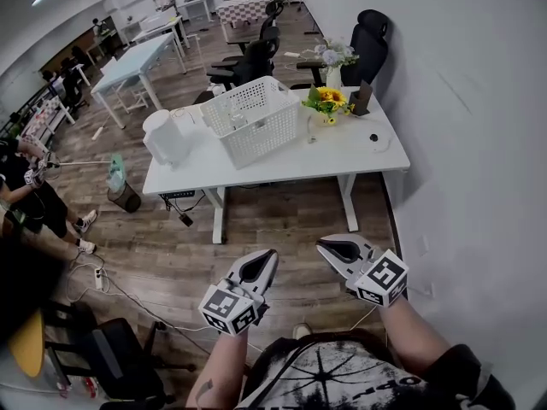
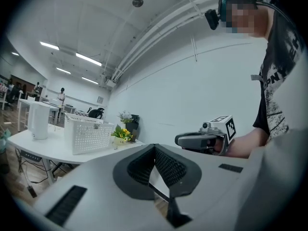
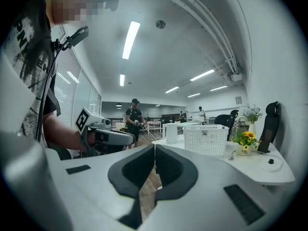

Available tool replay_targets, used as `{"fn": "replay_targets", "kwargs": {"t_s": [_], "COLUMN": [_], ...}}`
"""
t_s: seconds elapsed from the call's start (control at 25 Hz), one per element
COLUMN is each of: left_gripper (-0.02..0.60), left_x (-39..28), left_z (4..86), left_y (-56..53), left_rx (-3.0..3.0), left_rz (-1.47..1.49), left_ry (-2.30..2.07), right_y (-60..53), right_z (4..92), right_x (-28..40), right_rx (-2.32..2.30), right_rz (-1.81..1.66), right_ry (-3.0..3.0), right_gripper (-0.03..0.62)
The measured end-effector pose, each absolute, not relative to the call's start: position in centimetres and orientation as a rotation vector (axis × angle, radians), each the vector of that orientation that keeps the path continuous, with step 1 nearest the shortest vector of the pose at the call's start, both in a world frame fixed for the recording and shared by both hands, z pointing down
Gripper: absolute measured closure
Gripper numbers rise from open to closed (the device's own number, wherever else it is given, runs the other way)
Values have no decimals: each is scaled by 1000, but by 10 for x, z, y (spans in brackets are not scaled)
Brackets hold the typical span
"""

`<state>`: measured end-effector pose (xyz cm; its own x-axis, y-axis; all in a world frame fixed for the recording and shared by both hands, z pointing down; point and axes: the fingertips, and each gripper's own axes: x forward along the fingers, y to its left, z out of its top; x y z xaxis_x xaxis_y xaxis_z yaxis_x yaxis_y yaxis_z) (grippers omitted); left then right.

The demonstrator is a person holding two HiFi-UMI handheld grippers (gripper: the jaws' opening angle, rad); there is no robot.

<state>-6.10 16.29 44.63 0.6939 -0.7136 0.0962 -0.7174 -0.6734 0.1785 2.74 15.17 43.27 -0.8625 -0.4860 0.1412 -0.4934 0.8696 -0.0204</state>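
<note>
Pressed together, empty: left gripper point(image 1: 268, 254), right gripper point(image 1: 328, 246). White basket point(image 1: 253, 118) well ahead. Both marker cubes together in head view alone.

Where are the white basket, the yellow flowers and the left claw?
basket point(image 1: 256, 139), head view, its front wall.
flowers point(image 1: 327, 98), head view, the yellow blooms.
left claw point(image 1: 268, 255), head view, its shut tips.

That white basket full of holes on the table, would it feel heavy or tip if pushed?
Probably light for its size: the white basket has thin perforated walls. Its broad base on the table suggests sliding rather than tipping. It likely holds its shape.
</note>
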Motion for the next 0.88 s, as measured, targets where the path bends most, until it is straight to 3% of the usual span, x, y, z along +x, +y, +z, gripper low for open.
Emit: {"fn": "replay_targets", "kwargs": {"t_s": [0.88], "left_gripper": [571], "left_x": [-110], "left_z": [466], "left_y": [91], "left_rx": [2626], "left_rz": [-34], "left_ry": [-1177], "right_y": [71], "right_z": [449], "right_x": [-18], "right_rx": [732], "right_rz": [140], "right_ry": [-2869], "right_gripper": [571]}}
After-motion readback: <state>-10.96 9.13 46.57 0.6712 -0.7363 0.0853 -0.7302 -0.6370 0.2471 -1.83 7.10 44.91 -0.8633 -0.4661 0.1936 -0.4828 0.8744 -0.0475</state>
